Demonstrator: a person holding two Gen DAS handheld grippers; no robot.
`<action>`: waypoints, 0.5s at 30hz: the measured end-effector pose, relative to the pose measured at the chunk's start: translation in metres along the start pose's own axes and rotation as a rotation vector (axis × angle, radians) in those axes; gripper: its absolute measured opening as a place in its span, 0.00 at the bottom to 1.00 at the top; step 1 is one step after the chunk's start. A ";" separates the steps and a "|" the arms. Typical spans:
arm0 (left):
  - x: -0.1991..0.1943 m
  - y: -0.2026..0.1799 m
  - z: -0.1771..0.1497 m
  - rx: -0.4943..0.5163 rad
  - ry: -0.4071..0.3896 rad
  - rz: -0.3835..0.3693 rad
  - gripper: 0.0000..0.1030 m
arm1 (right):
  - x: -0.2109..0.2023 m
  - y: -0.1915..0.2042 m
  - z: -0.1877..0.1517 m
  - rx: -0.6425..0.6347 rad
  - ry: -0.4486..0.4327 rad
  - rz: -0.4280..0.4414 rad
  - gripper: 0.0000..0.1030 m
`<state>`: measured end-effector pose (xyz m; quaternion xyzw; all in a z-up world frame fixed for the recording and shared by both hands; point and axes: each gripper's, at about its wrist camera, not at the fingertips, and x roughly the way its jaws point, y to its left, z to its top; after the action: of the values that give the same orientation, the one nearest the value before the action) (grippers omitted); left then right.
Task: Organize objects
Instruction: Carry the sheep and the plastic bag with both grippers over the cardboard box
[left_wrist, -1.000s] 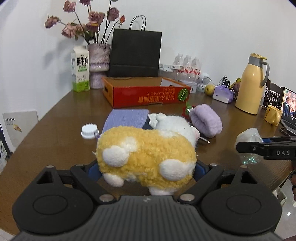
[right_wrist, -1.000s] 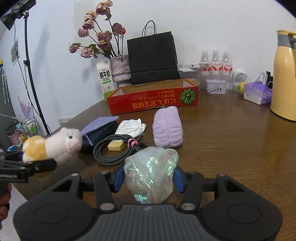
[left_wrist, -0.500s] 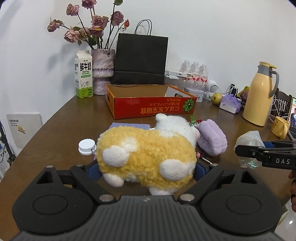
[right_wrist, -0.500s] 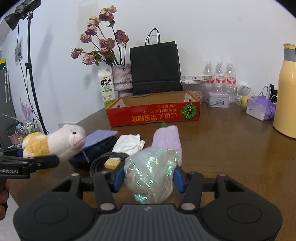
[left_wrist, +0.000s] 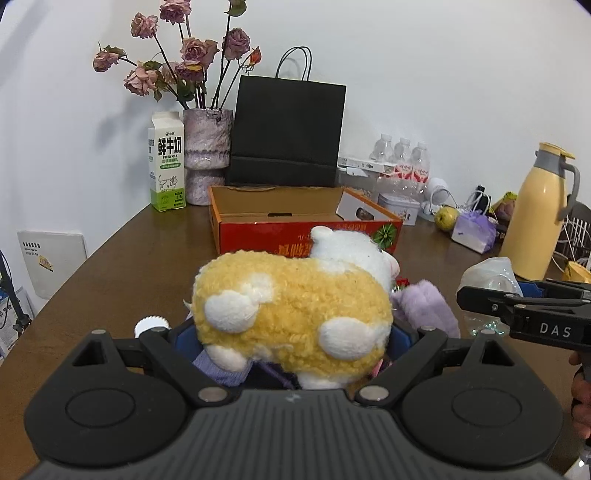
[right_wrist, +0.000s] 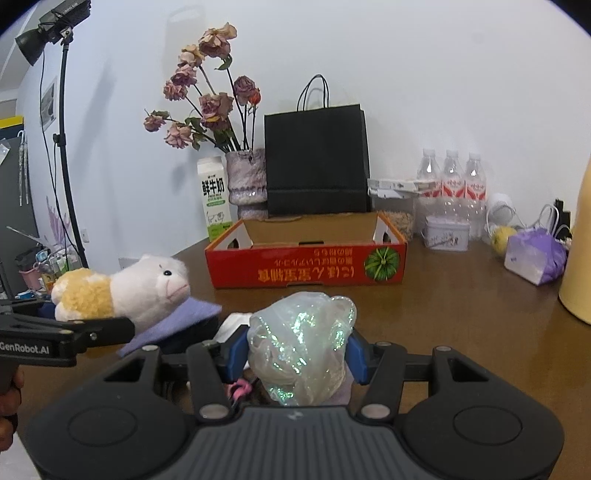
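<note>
My left gripper (left_wrist: 291, 336) is shut on a yellow and white plush toy (left_wrist: 291, 299) and holds it above the table, short of the open red cardboard box (left_wrist: 306, 229). The toy also shows at the left of the right wrist view (right_wrist: 122, 291). My right gripper (right_wrist: 295, 354) is shut on a crumpled iridescent plastic bag (right_wrist: 301, 347), also lifted and facing the red box (right_wrist: 306, 266). The bag shows at the right of the left wrist view (left_wrist: 487, 275). A purple rolled towel (left_wrist: 424, 306) and a purple pouch (right_wrist: 177, 321) lie on the table below.
Behind the box stand a black paper bag (left_wrist: 286, 133), a vase of dried roses (left_wrist: 207, 155) and a milk carton (left_wrist: 166, 162). Water bottles (right_wrist: 452, 184), a tin (right_wrist: 445, 232), a yellow thermos (left_wrist: 535, 210) and a white cap (left_wrist: 151, 325) are on the brown table (left_wrist: 147, 251).
Both grippers have risen and moved forward toward the red box, each carrying its object. The box looks larger and its inside shows more.
</note>
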<state>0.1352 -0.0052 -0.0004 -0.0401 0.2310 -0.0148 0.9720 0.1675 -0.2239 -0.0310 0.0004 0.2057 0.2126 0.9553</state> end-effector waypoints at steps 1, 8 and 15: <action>0.002 -0.001 0.002 -0.004 -0.001 0.002 0.91 | 0.003 -0.002 0.003 -0.004 -0.003 0.002 0.52; 0.019 -0.013 0.018 -0.018 -0.013 0.004 0.91 | 0.022 -0.017 0.020 -0.026 -0.020 0.008 0.52; 0.037 -0.017 0.034 -0.032 -0.030 0.027 0.91 | 0.043 -0.027 0.040 -0.043 -0.029 0.032 0.51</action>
<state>0.1830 -0.0215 0.0146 -0.0529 0.2170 0.0029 0.9747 0.2296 -0.2275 -0.0131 -0.0136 0.1872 0.2319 0.9545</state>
